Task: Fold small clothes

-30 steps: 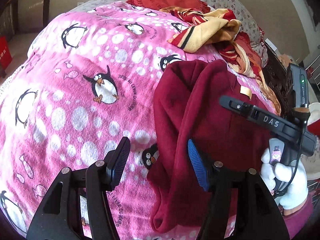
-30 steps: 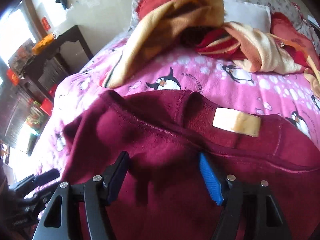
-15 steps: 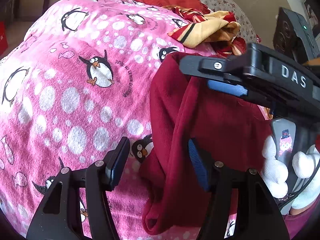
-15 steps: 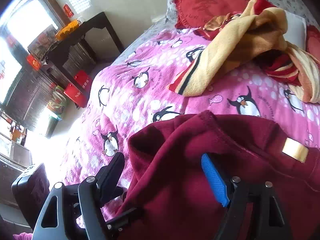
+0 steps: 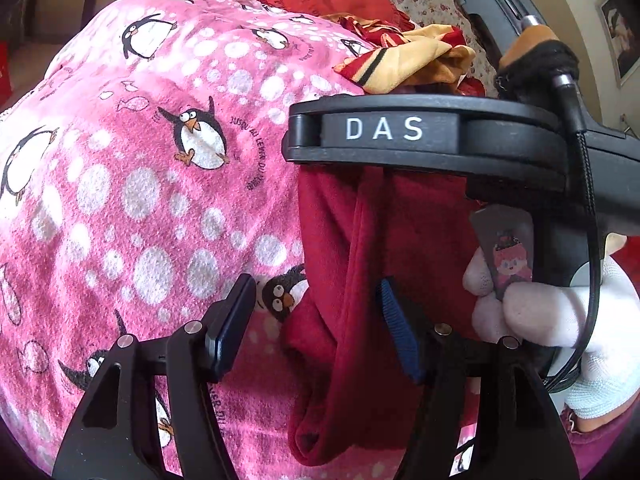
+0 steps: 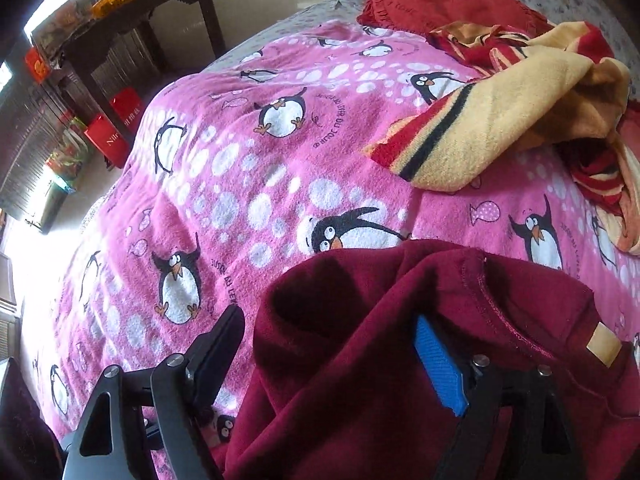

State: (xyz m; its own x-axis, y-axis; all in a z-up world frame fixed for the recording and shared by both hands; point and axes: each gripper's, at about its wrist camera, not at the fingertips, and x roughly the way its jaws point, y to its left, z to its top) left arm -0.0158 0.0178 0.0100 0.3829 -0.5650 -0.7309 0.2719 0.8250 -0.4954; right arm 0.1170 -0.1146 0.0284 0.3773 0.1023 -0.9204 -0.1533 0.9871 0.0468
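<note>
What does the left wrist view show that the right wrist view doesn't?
Only the left wrist view shows the right gripper's body marked DAS and the white-gloved hand that holds it. Only the right wrist view shows the dark side table, the red bags and the garment's tan label. Both show the maroon garment, penguin blanket and striped yellow cloth.

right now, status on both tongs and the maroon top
Left tongs open, just widened, over maroon top's edge. Right tongs open, just widened, cloth between, unpinched. Striped blanket heaped beyond, not blocking.
</note>
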